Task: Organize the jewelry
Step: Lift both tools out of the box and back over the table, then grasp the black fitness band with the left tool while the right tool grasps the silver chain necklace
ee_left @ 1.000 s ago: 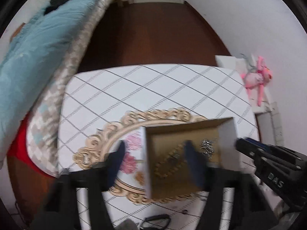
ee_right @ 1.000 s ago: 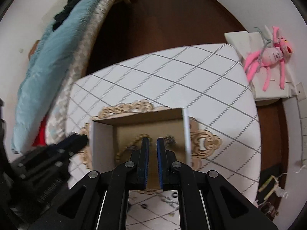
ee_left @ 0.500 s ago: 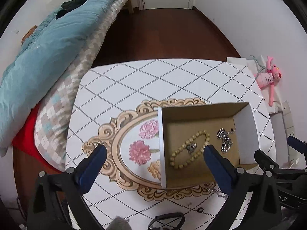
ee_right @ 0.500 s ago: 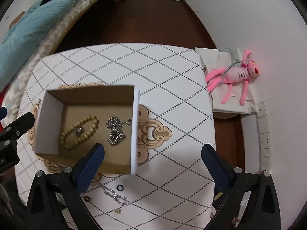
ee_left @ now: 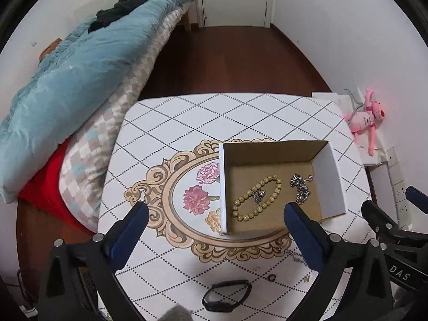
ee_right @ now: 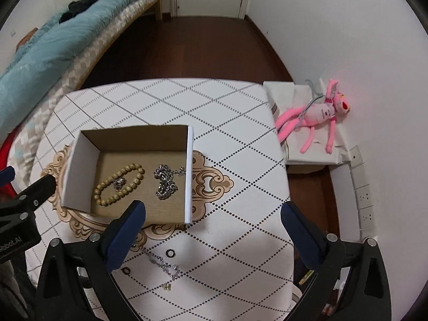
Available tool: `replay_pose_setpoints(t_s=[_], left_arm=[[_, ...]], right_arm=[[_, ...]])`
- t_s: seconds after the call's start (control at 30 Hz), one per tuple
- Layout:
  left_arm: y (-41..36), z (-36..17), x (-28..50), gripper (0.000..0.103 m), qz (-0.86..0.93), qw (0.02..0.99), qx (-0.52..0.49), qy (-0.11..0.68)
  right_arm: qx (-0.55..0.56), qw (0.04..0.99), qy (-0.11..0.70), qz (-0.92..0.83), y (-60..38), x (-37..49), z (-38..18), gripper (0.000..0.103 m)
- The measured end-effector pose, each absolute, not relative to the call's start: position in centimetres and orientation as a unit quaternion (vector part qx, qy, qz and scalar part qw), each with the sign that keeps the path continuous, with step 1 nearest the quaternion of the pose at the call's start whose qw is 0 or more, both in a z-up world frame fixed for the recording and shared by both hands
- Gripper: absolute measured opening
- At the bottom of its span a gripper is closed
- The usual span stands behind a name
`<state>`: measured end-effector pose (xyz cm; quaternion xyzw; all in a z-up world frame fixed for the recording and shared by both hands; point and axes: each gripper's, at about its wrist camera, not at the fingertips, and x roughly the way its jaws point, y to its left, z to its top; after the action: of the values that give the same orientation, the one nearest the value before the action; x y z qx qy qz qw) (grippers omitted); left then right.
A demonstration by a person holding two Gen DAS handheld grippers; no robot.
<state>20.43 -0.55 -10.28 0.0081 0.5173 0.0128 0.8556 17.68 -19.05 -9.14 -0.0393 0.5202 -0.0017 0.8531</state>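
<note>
An open cardboard box (ee_left: 329, 176) (ee_right: 77, 176) sits on the patterned table. Inside lie a wooden bead bracelet (ee_left: 256, 198) (ee_right: 119, 184), a small silver piece (ee_left: 258, 194) within its loop, and a silver chain (ee_left: 301, 188) (ee_right: 165, 180). On the table near the front lie a silver chain (ee_right: 163, 263), two small black rings (ee_right: 170, 253) (ee_right: 125, 270), a small gold piece (ee_right: 166, 286) and a black band (ee_left: 227, 295). My left gripper (ee_left: 214, 219) is open and empty, above the box's left side. My right gripper (ee_right: 211, 219) is open and empty, right of the box.
The table (ee_left: 240, 117) has a white diamond-pattern cover with a floral oval. A bed with a blue duvet (ee_left: 67, 80) stands at the left. A white box with a pink plush toy (ee_right: 318, 115) sits at the right by the wall. Wall sockets (ee_right: 365, 195) are further right.
Both grippers have pulled back and up from the box. The right gripper went from shut to wide open, and the left opened wider. The silver chain now lies in the box.
</note>
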Motion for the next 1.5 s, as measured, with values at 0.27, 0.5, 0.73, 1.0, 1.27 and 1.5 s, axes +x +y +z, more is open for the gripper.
replay_pose_setpoints(t_s=[0.27,0.5,0.73,1.0,1.27,1.5], left_arm=[[-0.4,-6.8,16.5,0.103,0.006,0.876,0.000,0.483],[-0.3,-3.4,13.3,0.103,-0.002,0.893,-0.004,0.451],[0.2,-1.4,11.5,0.103,-0.006,0.899,-0.020,0.438],[1.4,-5.8,10.9,0.103,0.031,0.887,-0.008,0.461],[3.3,-16.4,11.5,0.097,0.046,0.835,-0.016,0.549],[4.1,-20.8,11.8,0.084,0.037,0.813,-0.024,0.580]], right_arm=[[-0.024,0.881,0.472,-0.008,-19.6,13.5,-4.7,0.102],[-0.017,0.902,0.431,-0.010,-19.8,10.0,-0.7,0.102],[-0.002,0.912,0.409,-0.002,-20.1,7.5,2.0,0.102],[0.031,0.891,0.453,0.012,-20.6,6.7,-2.2,0.102],[0.079,0.843,0.532,0.021,-21.9,6.7,-12.8,0.083],[0.099,0.827,0.553,0.032,-22.5,7.2,-17.6,0.072]])
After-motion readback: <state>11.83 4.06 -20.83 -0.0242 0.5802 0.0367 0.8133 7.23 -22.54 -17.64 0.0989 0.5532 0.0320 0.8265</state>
